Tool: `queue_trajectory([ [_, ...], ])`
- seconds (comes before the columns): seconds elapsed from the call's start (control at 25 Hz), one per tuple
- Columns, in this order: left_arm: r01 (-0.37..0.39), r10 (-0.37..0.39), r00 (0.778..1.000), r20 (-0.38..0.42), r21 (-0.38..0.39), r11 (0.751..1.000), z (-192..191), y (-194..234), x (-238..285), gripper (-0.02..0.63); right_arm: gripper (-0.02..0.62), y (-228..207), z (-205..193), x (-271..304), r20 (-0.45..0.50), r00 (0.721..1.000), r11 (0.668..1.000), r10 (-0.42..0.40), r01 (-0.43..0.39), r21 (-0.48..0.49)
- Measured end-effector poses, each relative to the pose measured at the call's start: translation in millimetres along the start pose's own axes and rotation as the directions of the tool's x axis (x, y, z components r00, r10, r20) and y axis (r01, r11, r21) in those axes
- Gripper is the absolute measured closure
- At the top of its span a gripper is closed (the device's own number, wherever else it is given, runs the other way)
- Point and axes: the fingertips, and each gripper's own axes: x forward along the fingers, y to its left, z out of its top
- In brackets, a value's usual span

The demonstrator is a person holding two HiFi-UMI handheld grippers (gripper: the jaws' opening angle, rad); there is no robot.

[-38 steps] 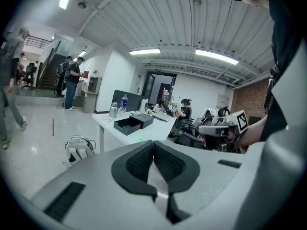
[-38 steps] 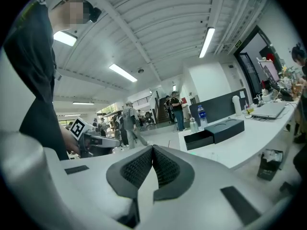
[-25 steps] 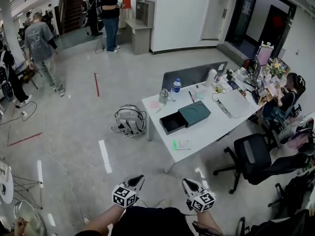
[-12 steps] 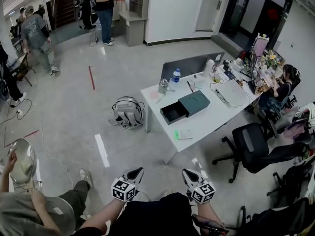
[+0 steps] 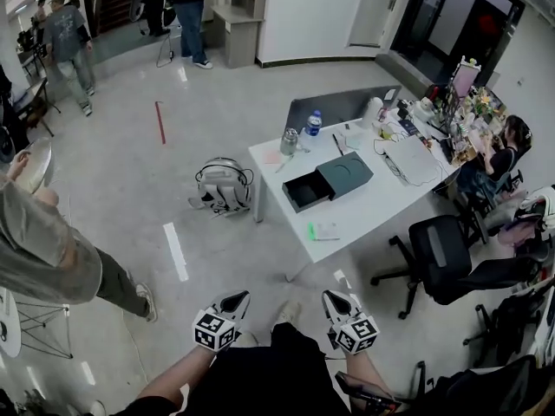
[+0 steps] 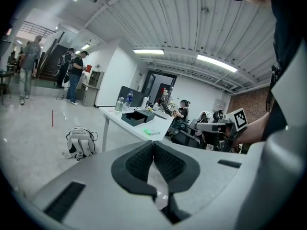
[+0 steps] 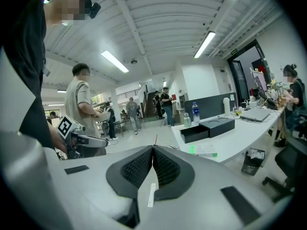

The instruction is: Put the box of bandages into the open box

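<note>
Left jaws: my left gripper point(image 5: 231, 302) is closed, with nothing in it.
Right jaws: my right gripper point(image 5: 336, 303) is closed and empty.
Bandage box point(image 5: 323, 230): lies flat on the counter point(image 5: 368, 211), near the open box point(image 5: 305, 191) and well apart from both grippers.
Handling: I judge it light, thin card that crushes easily; I'd pinch gently across its narrow sides.

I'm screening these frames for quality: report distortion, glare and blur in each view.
Head view: wide-angle bending at the edges, even light, sheen on the floor, open box sharp. Left gripper view: fisheye, black corners, lamp blown out. Right gripper view: same fisheye, another lamp glaring, mosaic patches over faces.
</note>
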Motion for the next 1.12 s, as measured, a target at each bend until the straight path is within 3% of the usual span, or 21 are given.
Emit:
queue_trajectory([
  [0.36, -0.07, 0.07, 0.997, -0.019, -0.014, 0.997, 12.7, 29.8, 27.9, 0.597, 0.569, -41.0, 17.3, 53.1, 0.017, 0.998, 0.998, 0.058, -0.058, 0.008],
  [0.76, -0.069, 0.069, 0.997, -0.026, 0.0, 0.998, 61.7, 38.8, 112.7, 0.597, 0.569, -110.1, 45.9, 96.6, 0.039, 0.994, 0.994, 0.104, -0.105, 0.023],
  [1.12, -0.065, 0.065, 0.995, -0.07, 0.008, 0.998, 88.0, 28.2, 176.4, 0.597, 0.569, -165.7, 50.7, 98.2, 0.044, 0.993, 0.992, 0.109, -0.111, 0.053],
])
